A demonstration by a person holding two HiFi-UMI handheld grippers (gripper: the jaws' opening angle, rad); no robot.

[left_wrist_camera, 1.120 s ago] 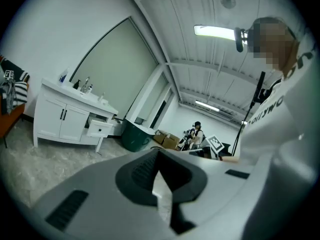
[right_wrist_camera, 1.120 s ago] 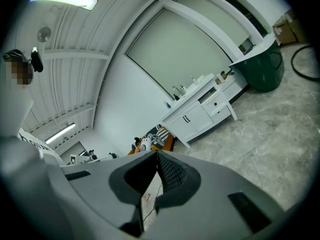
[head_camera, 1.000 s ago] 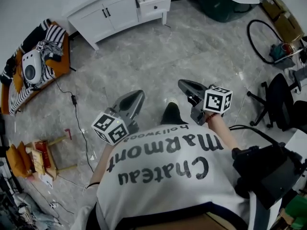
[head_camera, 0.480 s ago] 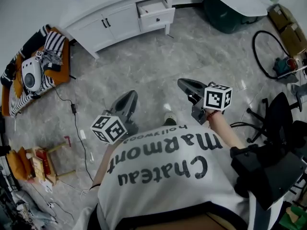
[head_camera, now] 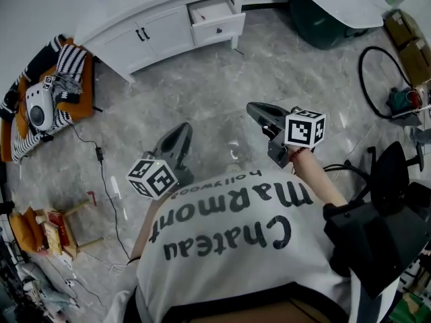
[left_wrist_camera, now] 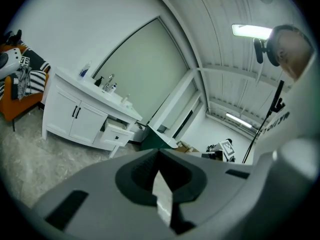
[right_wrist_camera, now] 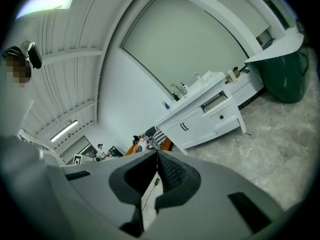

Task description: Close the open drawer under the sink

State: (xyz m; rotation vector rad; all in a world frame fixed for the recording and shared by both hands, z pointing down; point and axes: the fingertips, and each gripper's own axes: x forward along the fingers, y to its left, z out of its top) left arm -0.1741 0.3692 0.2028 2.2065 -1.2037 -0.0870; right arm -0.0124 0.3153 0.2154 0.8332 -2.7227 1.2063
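Note:
The white vanity (head_camera: 145,29) stands at the far side of the floor, its drawer (head_camera: 217,20) at the right end pulled out and open. Both grippers are held level over the grey marble floor, well short of the vanity, pointing toward it. My left gripper (head_camera: 180,133) is shut with nothing in it; my right gripper (head_camera: 258,112) is also shut and empty. In the left gripper view the drawer (left_wrist_camera: 116,134) shows beyond the closed jaw tips of my left gripper (left_wrist_camera: 159,153). In the right gripper view the drawer (right_wrist_camera: 221,115) sits up and right of my right gripper (right_wrist_camera: 156,153).
An orange bench (head_camera: 71,103) with striped cloth and a white device is at the left, a cable (head_camera: 101,157) trailing from it. A dark green bin (head_camera: 323,25) under a white tabletop stands right of the vanity. A black chair (head_camera: 397,173) is at the right.
The person has walked toward the vanity, carrying both grippers forward. The vanity and drawer have shifted left in the head view. The shoe between the grippers has dropped out of sight.

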